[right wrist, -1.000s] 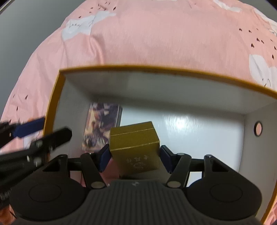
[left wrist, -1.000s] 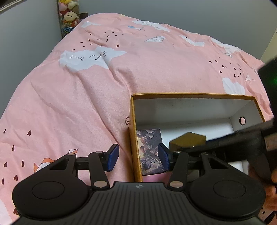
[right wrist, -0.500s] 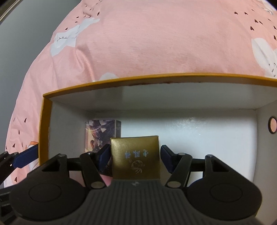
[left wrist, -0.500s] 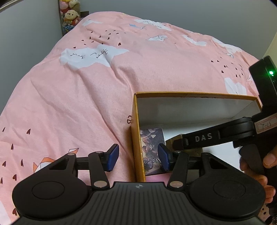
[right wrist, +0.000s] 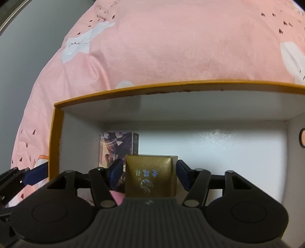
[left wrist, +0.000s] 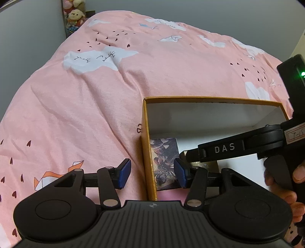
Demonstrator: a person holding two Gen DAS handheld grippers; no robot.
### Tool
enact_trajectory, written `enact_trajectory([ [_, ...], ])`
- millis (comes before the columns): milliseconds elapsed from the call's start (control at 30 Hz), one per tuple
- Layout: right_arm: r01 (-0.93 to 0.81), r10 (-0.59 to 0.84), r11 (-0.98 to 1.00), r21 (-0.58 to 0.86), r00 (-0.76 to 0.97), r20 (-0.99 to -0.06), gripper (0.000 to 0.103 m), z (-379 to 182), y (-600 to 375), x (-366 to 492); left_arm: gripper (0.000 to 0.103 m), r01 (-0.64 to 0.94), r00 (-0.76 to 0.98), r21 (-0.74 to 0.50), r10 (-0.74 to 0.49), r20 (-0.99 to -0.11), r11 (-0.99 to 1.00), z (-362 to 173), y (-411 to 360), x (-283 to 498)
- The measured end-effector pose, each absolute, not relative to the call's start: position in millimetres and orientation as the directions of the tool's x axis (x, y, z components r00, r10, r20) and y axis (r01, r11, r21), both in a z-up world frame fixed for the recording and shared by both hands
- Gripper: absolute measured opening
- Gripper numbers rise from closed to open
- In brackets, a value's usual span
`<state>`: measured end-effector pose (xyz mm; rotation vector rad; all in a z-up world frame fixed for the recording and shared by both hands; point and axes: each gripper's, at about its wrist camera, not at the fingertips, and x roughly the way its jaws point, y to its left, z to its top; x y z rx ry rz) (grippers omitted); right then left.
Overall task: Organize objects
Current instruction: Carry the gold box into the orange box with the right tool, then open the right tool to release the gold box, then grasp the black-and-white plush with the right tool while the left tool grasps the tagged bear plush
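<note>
An open box with an orange rim [left wrist: 144, 137] and white inside [right wrist: 219, 145] lies on the pink bed. A picture-printed card box [right wrist: 116, 146] lies at its left wall, also in the left wrist view [left wrist: 164, 154]. A small gold box [right wrist: 150, 175] sits on the box floor between my right gripper's [right wrist: 148, 174] pads, with small gaps on both sides. My left gripper [left wrist: 152, 172] is open and straddles the orange box's left wall, holding nothing.
The pink bedspread [left wrist: 114, 85] with cloud prints surrounds the box. Stuffed toys [left wrist: 73, 15] stand at the far left corner by a grey wall. The right gripper's body and the holding hand [left wrist: 282, 171] reach over the box's right side.
My right gripper lowered the gold box onto the box floor beside the card box and the pads have parted from it. The left gripper stayed nearly still.
</note>
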<state>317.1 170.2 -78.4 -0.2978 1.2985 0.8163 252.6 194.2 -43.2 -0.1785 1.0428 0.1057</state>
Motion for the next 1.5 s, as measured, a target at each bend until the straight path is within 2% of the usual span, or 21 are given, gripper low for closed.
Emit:
enact_trajectory([
  [67, -0.693, 0.365, 0.685, 0.224, 0.060, -0.929, 0.062, -75, 169, 315, 0.059, -0.174, 0.497, -0.094, 0.004, -0.868, 0.980, -44, 194, 253],
  [167, -0.682, 0.357, 0.693, 0.233, 0.044, -0.933, 0.041, -76, 165, 317, 0.056, -0.177, 0.495, -0.100, 0.001, -0.869, 0.979, -45, 193, 253],
  [500, -0.641, 0.378, 0.716, 0.277, 0.023, -0.925, 0.034, -78, 157, 323, 0.055, -0.184, 0.509, -0.101, 0.007, -0.861, 0.978, -36, 192, 246],
  [1000, -0.798, 0.597, 0.511, 0.321, 0.061, -0.800, 0.037, 13, 33, 243, 0.055, -0.110, 0.601, -0.217, -0.109, -0.792, 0.970, 27, 144, 139],
  [1133, -0.802, 0.619, 0.512, 0.307, 0.097, -0.779, 0.037, 21, -19, 222, 0.055, -0.100, 0.602, -0.265, -0.153, -0.784, 0.959, 25, 129, 110],
  [1233, -0.784, 0.618, 0.556, 0.275, 0.168, -0.768, 0.042, 20, -58, 211, 0.055, -0.050, 0.610, -0.292, -0.202, -0.767, 0.955, 20, 108, 94],
  [1400, -0.711, 0.604, 0.654, 0.258, 0.286, -0.744, 0.043, 12, -118, 195, 0.055, 0.014, 0.591, -0.353, -0.293, -0.752, 0.935, -3, 70, 85],
  [1500, -0.678, 0.575, 0.700, 0.222, 0.351, -0.739, 0.043, 6, -145, 182, 0.055, 0.040, 0.578, -0.341, -0.300, -0.759, 0.939, -19, 48, 83],
])
